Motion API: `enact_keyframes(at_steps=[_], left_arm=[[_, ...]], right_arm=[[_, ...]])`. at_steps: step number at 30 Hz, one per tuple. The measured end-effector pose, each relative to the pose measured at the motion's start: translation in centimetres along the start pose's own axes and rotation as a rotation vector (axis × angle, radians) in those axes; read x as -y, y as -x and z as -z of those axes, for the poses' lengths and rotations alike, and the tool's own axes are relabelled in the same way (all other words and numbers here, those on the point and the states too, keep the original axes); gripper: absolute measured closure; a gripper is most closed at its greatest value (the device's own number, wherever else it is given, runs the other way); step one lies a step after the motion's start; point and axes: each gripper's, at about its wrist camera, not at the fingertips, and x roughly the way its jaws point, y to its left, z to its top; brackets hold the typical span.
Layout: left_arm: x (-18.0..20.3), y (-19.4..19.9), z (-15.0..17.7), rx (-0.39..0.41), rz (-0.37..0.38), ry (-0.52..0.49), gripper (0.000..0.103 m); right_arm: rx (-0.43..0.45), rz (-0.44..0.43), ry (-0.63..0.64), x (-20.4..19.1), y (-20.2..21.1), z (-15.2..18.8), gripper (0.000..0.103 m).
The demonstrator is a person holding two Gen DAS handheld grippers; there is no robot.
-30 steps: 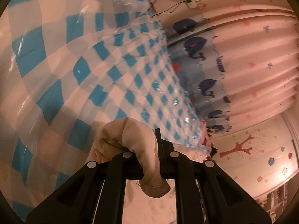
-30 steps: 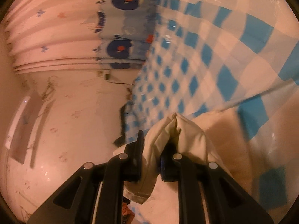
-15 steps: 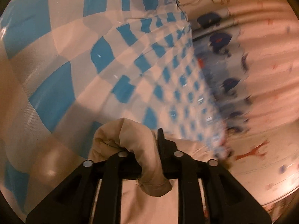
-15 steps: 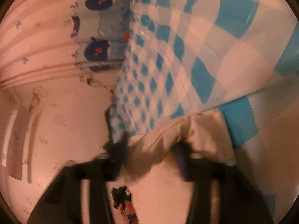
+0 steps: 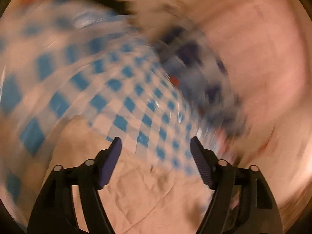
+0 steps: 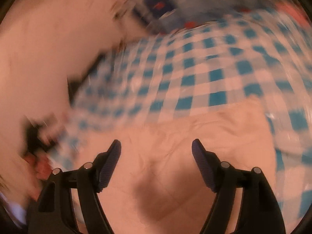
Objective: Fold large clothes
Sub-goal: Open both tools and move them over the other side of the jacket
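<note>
While both views smear with motion blur, the left tongs [image 5: 155, 146] and right tongs [image 6: 156, 148] stand wide apart, having just been opening, with nothing between them; the cream garment [image 6: 175, 140] lies flat below them on the desk's blue-and-white checked cloth [image 6: 202, 78]; a whale-print curtain [image 6: 161, 5] hangs beyond.

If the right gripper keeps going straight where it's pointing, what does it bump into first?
Probably the cream garment lying on the checked tablecloth. The right gripper has just been opening, with nothing between its jaws. Blur makes depth uncertain.
</note>
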Motion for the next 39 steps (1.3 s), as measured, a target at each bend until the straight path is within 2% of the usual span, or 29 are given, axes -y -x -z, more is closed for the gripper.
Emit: enact_keyframes(at_steps=[1, 3, 4, 6, 8, 10, 11, 13, 15, 18, 21, 23, 24, 26, 29, 31, 35, 38, 39], left_arm=[[3.2, -1.3, 1.8, -0.053, -0.015, -0.16, 0.032], [6.6, -3.5, 4.5, -0.111, -0.044, -0.335, 0.032], [7.7, -5.0, 5.8, -0.137, -0.067, -0.401, 0.032], [8.2, -7.3, 7.4, -0.168, -0.126, -0.463, 0.032], [6.6, -10.3, 8.4, -0.246, -0.197, -0.441, 0.032], [3.6, -12.8, 9.0, -0.317, -0.233, -0.352, 0.032], [2.3, -13.3, 9.1, -0.329, -0.233, -0.322, 0.033], [1.0, -14.4, 9.2, -0.344, -0.245, -0.3, 0.033], [0.8, -15.2, 9.8, -0.355, -0.277, -0.322, 0.033], [1.2, -14.9, 9.8, -0.364, -0.295, -0.339, 0.033], [2.0, -12.2, 8.7, -0.306, -0.312, -0.329, 0.032], [2.5, -10.2, 8.1, -0.245, -0.34, -0.36, 0.032], [2.7, -9.7, 7.9, -0.228, -0.349, -0.37, 0.032], [2.3, -9.1, 8.0, -0.199, -0.386, -0.393, 0.032], [0.6, -10.1, 8.6, -0.227, -0.418, -0.382, 0.032], [-0.4, -10.6, 9.1, -0.222, -0.405, -0.371, 0.032], [-0.8, -11.2, 9.7, -0.207, -0.404, -0.377, 0.032], [-0.8, -10.8, 9.2, -0.234, -0.384, -0.341, 0.032], [-0.8, -10.0, 9.0, -0.231, -0.371, -0.32, 0.032]], right_arm=[[-0.024, 0.027, 0.041, -0.8, -1.3, 0.4, 0.031], [-0.072, 0.081, 0.105, -2.2, -4.8, 0.5, 0.031], [-0.087, 0.108, 0.121, -2.3, -6.0, 0.5, 0.031], [-0.13, 0.187, 0.142, -1.9, -9.3, 0.6, 0.031], [-0.185, 0.252, 0.133, -0.5, -12.2, 1.0, 0.029], [-0.223, 0.241, 0.069, 1.8, -14.4, 1.4, 0.026], [-0.213, 0.226, 0.028, 2.9, -14.9, 1.5, 0.026], [-0.218, 0.25, 0.029, 3.1, -15.7, 1.5, 0.026], [-0.247, 0.264, 0.043, 2.9, -16.2, 1.4, 0.024], [-0.259, 0.221, 0.005, 3.1, -14.5, 0.7, 0.024], [-0.161, 0.205, -0.009, 2.7, -9.8, 0.5, 0.023], [-0.07, 0.263, 0.022, 2.9, -5.6, 1.0, 0.021], [-0.045, 0.288, 0.025, 3.2, -4.4, 1.2, 0.017], [0.006, 0.367, 0.003, 5.4, -2.3, 2.0, 0.016], [-0.04, 0.372, -0.097, 10.0, -3.2, 3.6, 0.016], [-0.048, 0.354, -0.122, 11.7, -4.4, 4.7, 0.015], [-0.046, 0.407, -0.078, 11.3, -5.4, 5.2, 0.013], [-0.088, 0.389, -0.092, 11.5, -5.3, 4.5, 0.013], [-0.079, 0.394, -0.099, 10.8, -4.1, 4.2, 0.013]])
